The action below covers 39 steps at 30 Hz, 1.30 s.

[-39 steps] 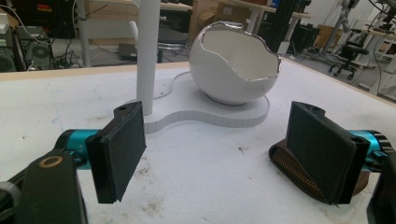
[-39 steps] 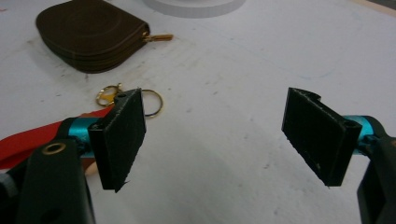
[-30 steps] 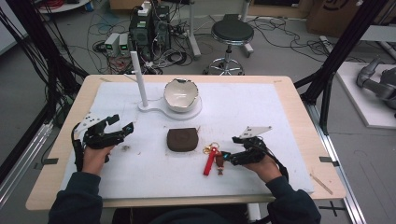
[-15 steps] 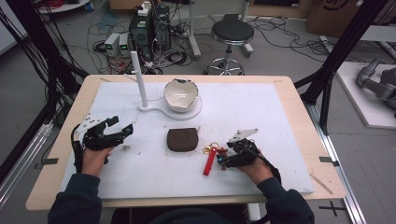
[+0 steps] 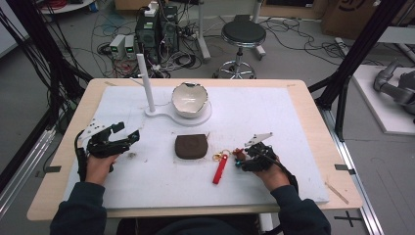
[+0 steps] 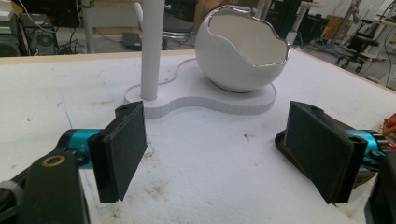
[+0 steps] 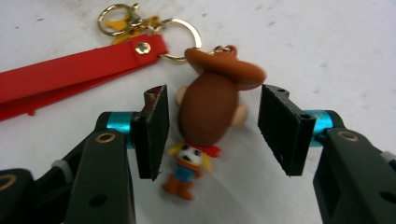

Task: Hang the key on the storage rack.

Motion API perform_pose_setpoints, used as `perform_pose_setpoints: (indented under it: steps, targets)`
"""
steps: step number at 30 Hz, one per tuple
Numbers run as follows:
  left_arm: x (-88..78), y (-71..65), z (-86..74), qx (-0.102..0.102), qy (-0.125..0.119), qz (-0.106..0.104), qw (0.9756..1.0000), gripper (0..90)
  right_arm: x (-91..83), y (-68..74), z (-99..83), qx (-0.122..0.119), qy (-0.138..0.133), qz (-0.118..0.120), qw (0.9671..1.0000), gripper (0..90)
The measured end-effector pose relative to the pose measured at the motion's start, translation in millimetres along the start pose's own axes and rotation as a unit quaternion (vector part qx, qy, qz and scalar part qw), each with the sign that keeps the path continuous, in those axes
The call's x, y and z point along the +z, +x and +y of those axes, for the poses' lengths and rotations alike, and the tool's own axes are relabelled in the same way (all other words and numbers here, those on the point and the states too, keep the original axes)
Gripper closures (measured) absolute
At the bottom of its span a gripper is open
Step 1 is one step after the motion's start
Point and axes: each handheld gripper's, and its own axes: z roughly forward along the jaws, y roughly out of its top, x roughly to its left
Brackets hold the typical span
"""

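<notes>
Cluttered workshop floor with cables, computer boxes and a round stool (image 5: 243, 33) lies beyond a pale wooden table (image 5: 313, 112) covered by a white mat (image 5: 274, 117). At the far middle of the mat sits a flat white stand (image 5: 166, 115) carrying an upright white post (image 5: 146, 82) on its left and a white bowl with a jagged, broken-egg rim (image 5: 189, 99) on its right. Nearer the person, close to the middle of the mat, lies a dark brown rounded pad (image 5: 191, 146). Just right of the pad lies a keychain: a red strap (image 5: 220, 169) joined by gold rings (image 5: 218, 156) to a small cowboy figure (image 7: 208, 116) with a brown hat. A person in dark sleeves reaches in from the near edge, holding one tool in each hand. On the left of the mat, well apart from the stand, the left gripper (image 5: 111, 142) has its jaws spread wide with nothing between them; its own view looks between them toward the stand and bowl. On the right, the right gripper (image 5: 252, 157) is lowered over the cowboy figure, its jaws parted on either side of the figure's head, the left pad (image 7: 154, 130) just beside an ear and the right one a little apart from it.
</notes>
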Motion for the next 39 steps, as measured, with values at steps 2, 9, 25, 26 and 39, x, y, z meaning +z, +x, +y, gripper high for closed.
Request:
perform_pose_setpoints:
  steps: [2,9,25,26,39]
  targets:
    - [-0.2,-0.1,0.0,0.0,0.0,0.0,1.0,21.0,1.7,-0.7,1.1,-0.005,0.002,0.01,0.9999,57.3]
    - [0.2,-0.7,-0.6,-0.001,0.002,-0.001,1.0,21.1,-12.5,-4.8,8.6,-0.01,-0.069,0.035,0.997,61.9]
    - [24.3,-37.8,5.4,0.009,-0.002,-0.095,0.9954,29.7,-52.9,6.0,72.8,-0.098,-0.216,0.038,0.9708,62.1]
    - [26.8,-41.7,6.4,0.01,-0.003,-0.104,0.9945,29.7,-55.3,8.3,79.1,-0.103,-0.219,0.04,0.9694,62.1]
    - [48.5,-72.3,13.4,0.034,-0.004,-0.162,0.9862,29.7,-60.6,43.0,149.7,-0.157,-0.247,0.079,0.9528,62.1]
